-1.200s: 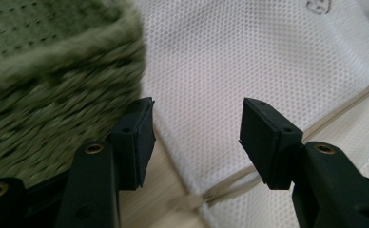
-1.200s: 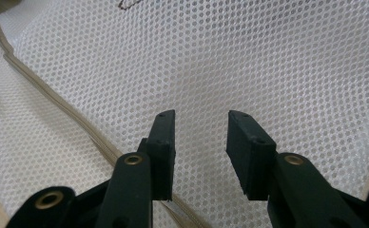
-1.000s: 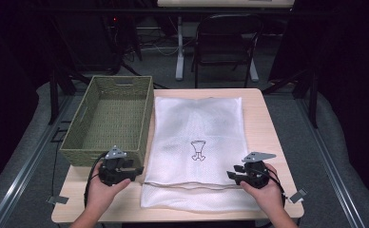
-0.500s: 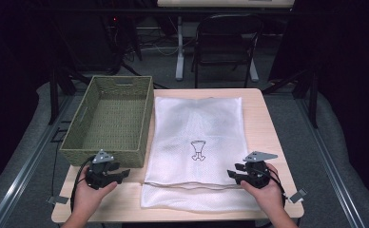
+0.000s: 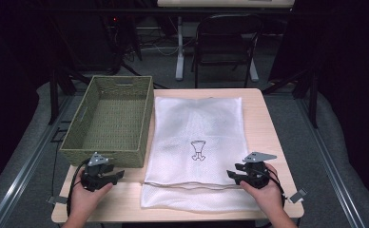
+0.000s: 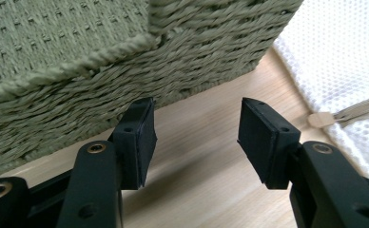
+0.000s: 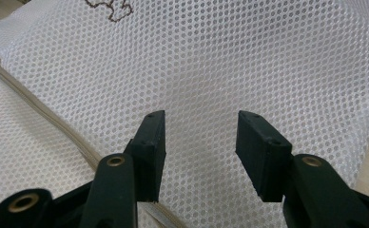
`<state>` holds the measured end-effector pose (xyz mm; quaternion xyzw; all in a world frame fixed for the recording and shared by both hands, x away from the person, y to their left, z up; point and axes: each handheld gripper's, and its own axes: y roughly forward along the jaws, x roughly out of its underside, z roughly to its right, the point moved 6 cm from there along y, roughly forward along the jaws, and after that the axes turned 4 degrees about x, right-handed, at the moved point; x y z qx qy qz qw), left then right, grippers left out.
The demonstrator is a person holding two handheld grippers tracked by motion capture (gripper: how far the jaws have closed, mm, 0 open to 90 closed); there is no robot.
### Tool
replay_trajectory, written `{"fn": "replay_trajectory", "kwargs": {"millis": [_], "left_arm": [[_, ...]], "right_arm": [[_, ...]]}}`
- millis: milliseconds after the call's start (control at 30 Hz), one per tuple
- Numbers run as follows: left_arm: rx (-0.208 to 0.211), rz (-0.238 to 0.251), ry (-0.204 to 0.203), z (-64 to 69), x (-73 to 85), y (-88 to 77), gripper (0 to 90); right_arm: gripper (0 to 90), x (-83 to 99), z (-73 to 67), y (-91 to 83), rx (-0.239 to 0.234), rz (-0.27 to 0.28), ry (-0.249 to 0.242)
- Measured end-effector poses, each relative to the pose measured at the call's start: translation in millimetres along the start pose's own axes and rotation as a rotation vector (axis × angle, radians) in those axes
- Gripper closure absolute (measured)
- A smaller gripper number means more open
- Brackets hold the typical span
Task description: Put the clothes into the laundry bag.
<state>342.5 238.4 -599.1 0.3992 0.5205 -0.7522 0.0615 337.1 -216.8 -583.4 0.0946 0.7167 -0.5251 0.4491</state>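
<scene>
A white mesh laundry bag (image 5: 197, 128) with a small black printed emblem (image 5: 198, 150) lies flat on the table, its zipper (image 5: 187, 184) running across near the front. My right gripper (image 5: 233, 175) sits at the bag's right front edge. Its jaws have just been opening and stand open over the mesh (image 7: 249, 61), pinching nothing. My left gripper (image 5: 117, 175) rests on the bare wood in front of the green woven basket (image 5: 106, 156), left of the bag. It is open (image 6: 194, 137) and empty, facing the basket wall (image 6: 125, 61).
The basket is empty and fills the table's left half. Bare wood table (image 5: 268, 123) shows to the right of the bag and along the front edge. A folding chair (image 5: 225, 38) and a table leg stand behind the table on the floor.
My left gripper has slid left, away from the bag's corner to the front of the basket. The right hand has stayed put while its jaws widened slightly.
</scene>
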Motion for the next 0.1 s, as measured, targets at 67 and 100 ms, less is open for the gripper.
{"fn": "replay_trajectory", "kwargs": {"millis": [67, 100], "left_arm": [[0.008, -0.004, -0.004, -1.9, 1.5, 0.6, 47.1], [0.002, -0.001, -0.001, -3.3, 1.9, 0.8, 47.1]], "right_arm": [[53.1, 0.9, 0.4, -0.5, -0.005, -0.011, 0.011], [52.9, 0.7, 1.6, 0.3, 0.000, 0.002, 0.009]]}}
